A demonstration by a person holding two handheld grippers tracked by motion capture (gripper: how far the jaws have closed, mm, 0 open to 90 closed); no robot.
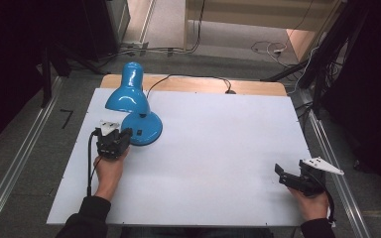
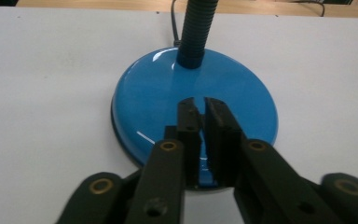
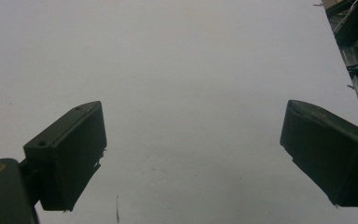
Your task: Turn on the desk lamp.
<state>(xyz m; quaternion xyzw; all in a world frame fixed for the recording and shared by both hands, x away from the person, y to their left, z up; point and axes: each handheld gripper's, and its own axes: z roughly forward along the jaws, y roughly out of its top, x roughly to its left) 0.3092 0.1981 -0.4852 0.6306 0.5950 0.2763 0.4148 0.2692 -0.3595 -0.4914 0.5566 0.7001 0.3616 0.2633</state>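
A blue desk lamp stands at the table's far left, its shade (image 1: 127, 93) bent down over its round base (image 1: 149, 125). In the left gripper view the base (image 2: 144, 88) and the ribbed neck (image 2: 197, 28) rise just ahead. My left gripper (image 1: 124, 135) (image 2: 203, 105) is shut, its jaws nearly together with only a thin slit, the tips resting over the near part of the base. Whatever lies under the tips is hidden. My right gripper (image 1: 281, 174) (image 3: 193, 140) hangs open over bare table at the near right, holding nothing.
The white table top (image 1: 218, 148) runs from the lamp to the right gripper. The lamp's black cord (image 1: 193, 77) trails over the far wooden edge. Metal rails flank both sides, and dark stands and cables sit on the floor behind.
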